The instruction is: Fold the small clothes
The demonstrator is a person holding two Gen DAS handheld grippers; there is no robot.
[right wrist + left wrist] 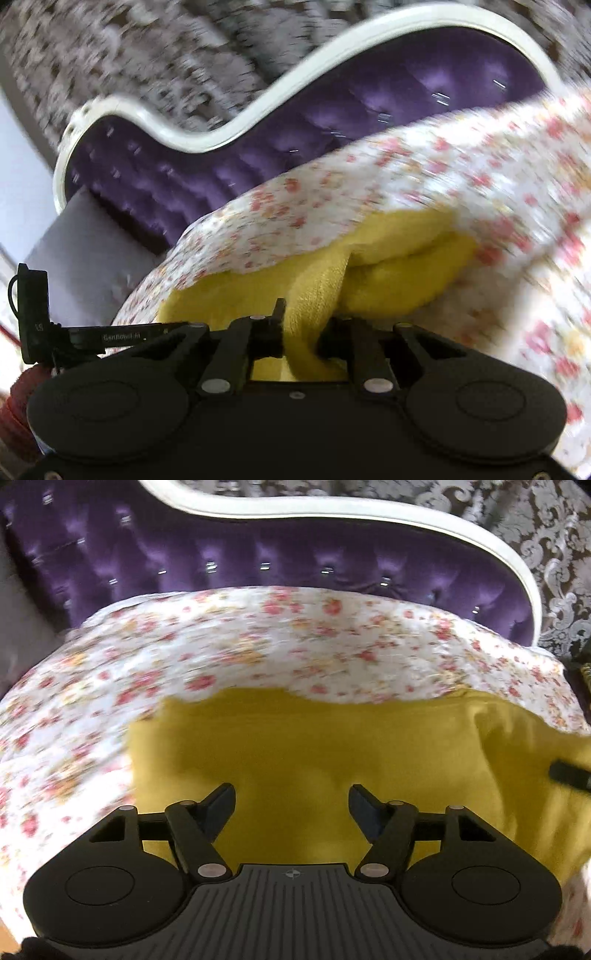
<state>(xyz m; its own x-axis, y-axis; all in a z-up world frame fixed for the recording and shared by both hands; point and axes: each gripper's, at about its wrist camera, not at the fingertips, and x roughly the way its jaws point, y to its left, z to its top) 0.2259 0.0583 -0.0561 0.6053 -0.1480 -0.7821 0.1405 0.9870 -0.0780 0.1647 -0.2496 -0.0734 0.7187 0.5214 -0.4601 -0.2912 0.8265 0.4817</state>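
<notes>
A mustard-yellow garment (314, 746) lies spread on a floral sheet (184, 653). My left gripper (291, 801) is open and empty, hovering just over the garment's near part. In the right wrist view, my right gripper (304, 325) is shut on a bunched fold of the yellow garment (314, 295) and holds it raised off the floral sheet (443, 177). A rolled part of the garment (406, 266) lies beyond the fingers. A dark piece of the right gripper (569, 773) shows at the right edge of the left wrist view.
A purple tufted headboard (258, 554) with a white curved frame (369, 513) stands behind the bed; it also shows in the right wrist view (332, 129). Patterned wallpaper (535, 535) is behind. The sheet's right edge (554, 664) drops off.
</notes>
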